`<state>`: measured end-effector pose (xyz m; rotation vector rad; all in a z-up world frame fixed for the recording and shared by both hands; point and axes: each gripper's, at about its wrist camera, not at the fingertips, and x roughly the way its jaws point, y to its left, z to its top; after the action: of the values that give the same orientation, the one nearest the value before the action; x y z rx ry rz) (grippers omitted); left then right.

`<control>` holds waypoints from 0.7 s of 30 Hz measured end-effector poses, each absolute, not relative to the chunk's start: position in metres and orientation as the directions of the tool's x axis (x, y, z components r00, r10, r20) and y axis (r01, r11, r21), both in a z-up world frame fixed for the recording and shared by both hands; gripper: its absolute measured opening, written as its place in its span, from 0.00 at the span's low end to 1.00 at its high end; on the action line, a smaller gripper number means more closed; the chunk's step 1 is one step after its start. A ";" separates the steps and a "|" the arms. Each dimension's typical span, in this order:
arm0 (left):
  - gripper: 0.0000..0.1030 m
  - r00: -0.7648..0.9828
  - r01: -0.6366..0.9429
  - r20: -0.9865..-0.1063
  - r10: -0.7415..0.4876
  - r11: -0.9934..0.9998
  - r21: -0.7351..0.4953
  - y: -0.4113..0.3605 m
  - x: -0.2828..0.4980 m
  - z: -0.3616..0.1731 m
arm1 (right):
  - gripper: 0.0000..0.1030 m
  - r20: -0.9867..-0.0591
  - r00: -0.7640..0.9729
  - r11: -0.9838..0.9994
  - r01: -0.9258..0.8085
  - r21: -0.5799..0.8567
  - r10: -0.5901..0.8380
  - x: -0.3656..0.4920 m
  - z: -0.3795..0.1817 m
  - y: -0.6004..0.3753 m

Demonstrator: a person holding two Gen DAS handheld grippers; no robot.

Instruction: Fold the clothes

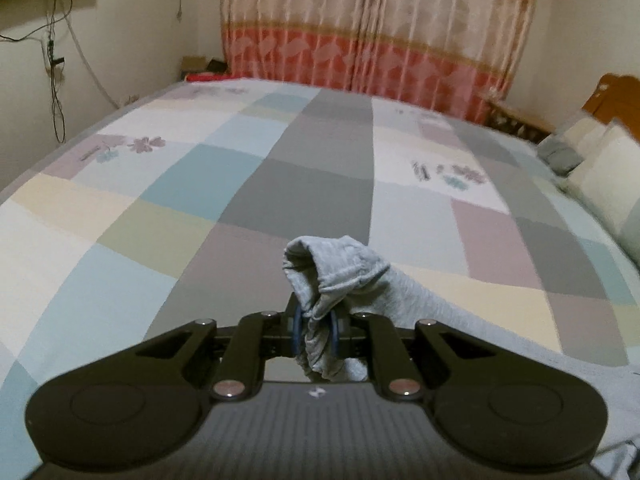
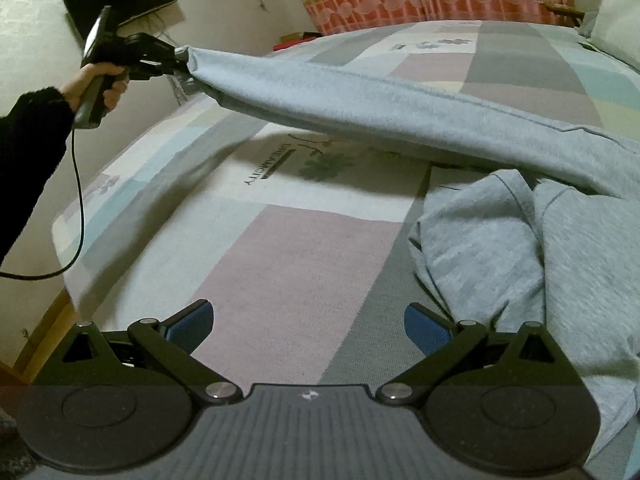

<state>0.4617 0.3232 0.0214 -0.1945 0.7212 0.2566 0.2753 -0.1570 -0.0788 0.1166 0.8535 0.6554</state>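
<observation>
A light grey garment lies on the patchwork bed sheet. One long part of it is stretched up and to the left, off the bed. My left gripper is shut on the bunched end of that part; it also shows in the right wrist view, held high above the bed's left edge. My right gripper is open and empty, low over the sheet, just left of the crumpled grey cloth.
Pillows lie at the right side of the bed. A patterned red curtain hangs behind the bed. A dark screen and loose cables are on the left wall. The bed's left edge drops off to the floor.
</observation>
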 end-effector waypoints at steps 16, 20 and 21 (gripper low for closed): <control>0.40 0.660 -0.389 -0.713 0.236 0.919 -0.057 0.325 0.559 -0.035 | 1.00 -0.700 0.421 0.797 -0.478 0.370 0.577 0.284 -0.097 -0.140; 0.49 0.677 -0.415 -0.702 0.221 0.903 -0.115 0.334 0.556 -0.028 | 1.00 -0.689 0.416 0.784 -0.491 0.379 0.594 0.284 -0.096 -0.133; 0.49 0.672 -0.407 -0.713 0.201 0.904 -0.129 0.335 0.553 -0.031 | 1.00 -0.688 0.415 0.783 -0.494 0.379 0.595 0.284 -0.096 -0.132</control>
<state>0.5526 0.3345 -0.0305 -0.2892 0.7612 0.3473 0.2837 -0.1316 -0.0958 0.1243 0.9151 0.6861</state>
